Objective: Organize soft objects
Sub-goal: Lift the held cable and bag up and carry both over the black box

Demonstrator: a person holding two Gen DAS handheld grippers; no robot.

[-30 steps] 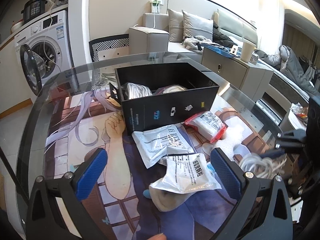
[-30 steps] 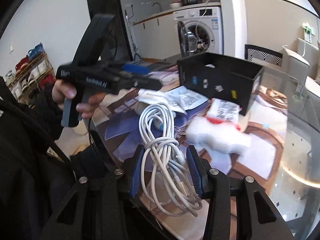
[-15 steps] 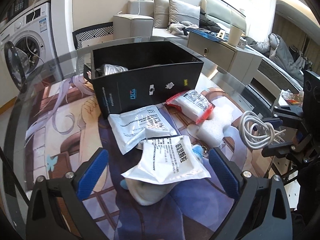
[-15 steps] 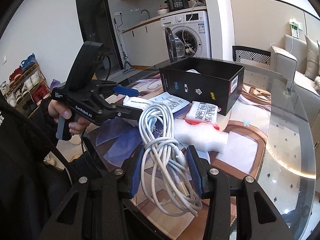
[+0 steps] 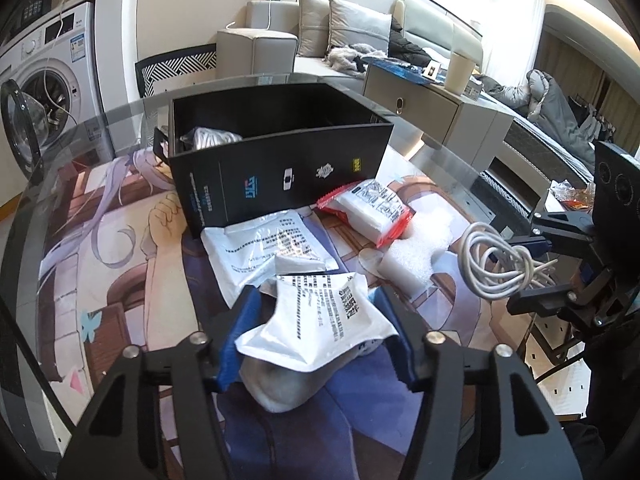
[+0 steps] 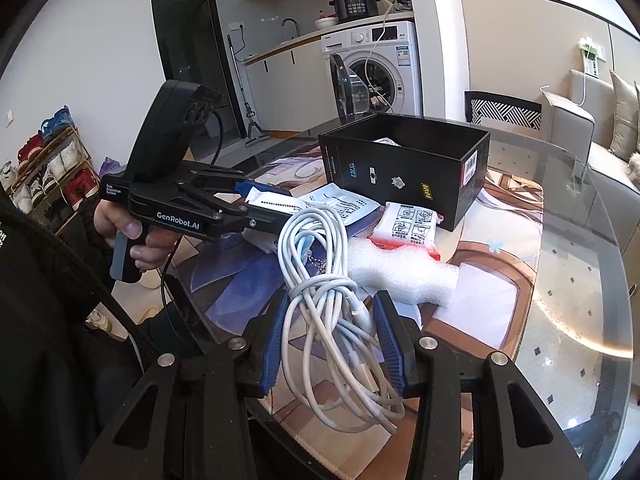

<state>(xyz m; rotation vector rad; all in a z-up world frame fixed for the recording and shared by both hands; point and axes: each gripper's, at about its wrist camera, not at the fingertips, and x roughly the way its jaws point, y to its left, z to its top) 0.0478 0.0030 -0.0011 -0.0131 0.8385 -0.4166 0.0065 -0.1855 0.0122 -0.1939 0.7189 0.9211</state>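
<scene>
Left tool (image 5: 316, 328), lower centre of the left wrist view: blue pads clenched on a white printed sachet (image 5: 320, 326), which sits on top of a grey sock-like item (image 5: 280, 388). In the right wrist view the same tool (image 6: 264, 204) reaches in from the left, gripped by a hand (image 6: 132, 236).

Right tool (image 6: 332, 344), lower centre of its own view: pads pressed in on either side of a coiled white cable (image 6: 324, 280), the bundle standing up between them with loops spilling below. Seen from the left wrist view, the cable (image 5: 496, 264) and right tool (image 5: 536, 268) sit at the right edge of frame, apparently raised off the surface.

Black box (image 5: 280, 160), upper centre, open-topped, on the glass surface (image 5: 80, 128); a pale wrapped item (image 5: 208, 138) shows in its left end.

In front of the box, on the printed mat (image 5: 120, 264): a flat white pouch (image 5: 264, 248) touching the box's front face; a red-edged packet (image 5: 368, 212) just right of it; a piece of white foam (image 5: 420, 248) just beside the packet, lower right.

Background: washing machine (image 5: 44, 76) at upper left, sofa (image 5: 352, 36) at upper centre.
</scene>
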